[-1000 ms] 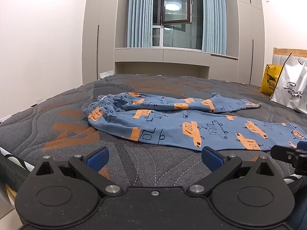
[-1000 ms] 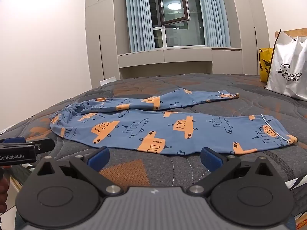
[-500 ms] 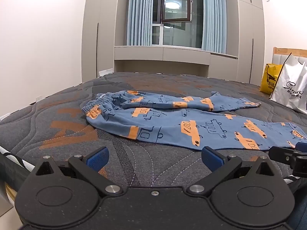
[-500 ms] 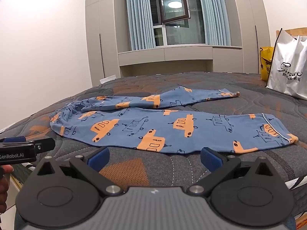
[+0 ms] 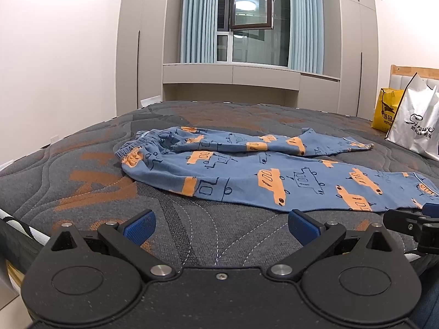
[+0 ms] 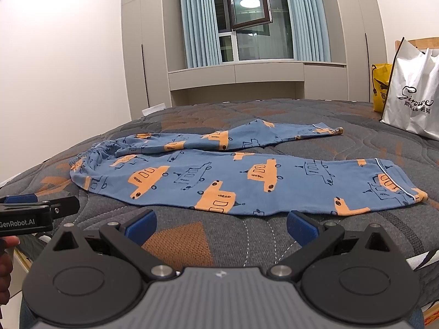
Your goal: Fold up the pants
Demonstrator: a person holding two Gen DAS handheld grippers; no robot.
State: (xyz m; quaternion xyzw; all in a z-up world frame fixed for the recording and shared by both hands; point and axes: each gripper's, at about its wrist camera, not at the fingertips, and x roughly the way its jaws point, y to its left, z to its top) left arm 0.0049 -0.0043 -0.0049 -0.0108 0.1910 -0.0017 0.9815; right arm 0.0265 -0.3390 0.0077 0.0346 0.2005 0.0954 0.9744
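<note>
Blue pants (image 5: 247, 172) with orange car prints lie spread flat on the grey quilted mattress (image 5: 82, 181), waistband at the left, both legs stretching right; they also show in the right wrist view (image 6: 233, 181). My left gripper (image 5: 221, 223) is open and empty, low over the mattress just in front of the pants' near edge. My right gripper (image 6: 221, 223) is open and empty, just short of the near leg. Each gripper shows at the edge of the other's view, the right one (image 5: 411, 224) and the left one (image 6: 33, 213).
A white shopping bag (image 6: 411, 96) and a yellow bag (image 5: 387, 109) stand at the far right of the bed by a wooden headboard. Wardrobes, a window with blue curtains and a window ledge lie beyond. The mattress edge (image 5: 16, 224) is at the near left.
Both grippers have risen and tilted slightly, so the pants sit a little lower in view. Both stay open. The pants have not moved.
</note>
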